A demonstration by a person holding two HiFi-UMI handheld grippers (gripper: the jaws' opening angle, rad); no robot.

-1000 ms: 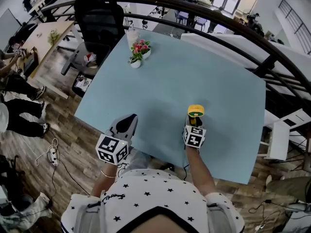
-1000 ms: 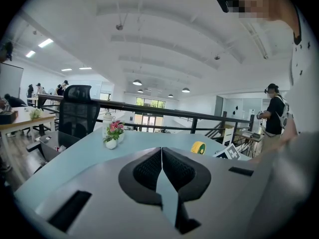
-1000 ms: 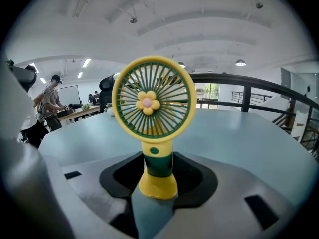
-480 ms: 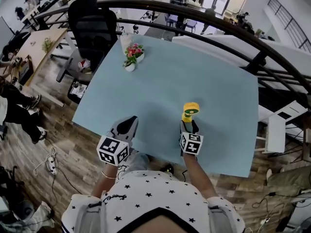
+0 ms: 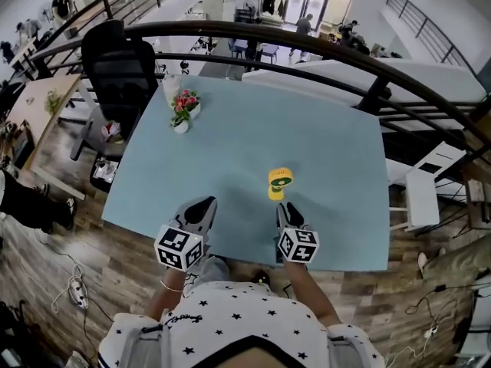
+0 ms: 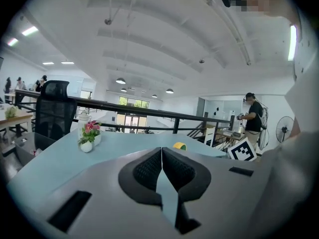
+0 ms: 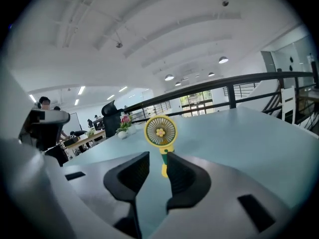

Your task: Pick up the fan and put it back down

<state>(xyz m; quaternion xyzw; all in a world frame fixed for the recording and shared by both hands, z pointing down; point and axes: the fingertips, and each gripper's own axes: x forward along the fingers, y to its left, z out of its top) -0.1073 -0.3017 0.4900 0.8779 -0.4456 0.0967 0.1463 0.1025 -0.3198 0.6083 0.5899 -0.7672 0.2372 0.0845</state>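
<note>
A pale blue rectangular table (image 5: 337, 167) is seen from above. The grey plastic left gripper (image 6: 162, 151) is held at its near edge, jaws pressed together, empty. The right gripper (image 7: 157, 159) is kept half-open, jaws just closed partway, nothing between them. The small yellow round-headed plastic fan (image 7: 160, 132) is stood upright just beyond its tips, untouched. Judged light, rigid, tippy, grille fragile; the green stem should be gripped.

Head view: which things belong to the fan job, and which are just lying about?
Job: fan, standing on the table; right tool, jaws apart, just closed partway, fan beyond them, ungripped.
Lying about: flower pots; office chair; left tool, shut and empty.
</note>
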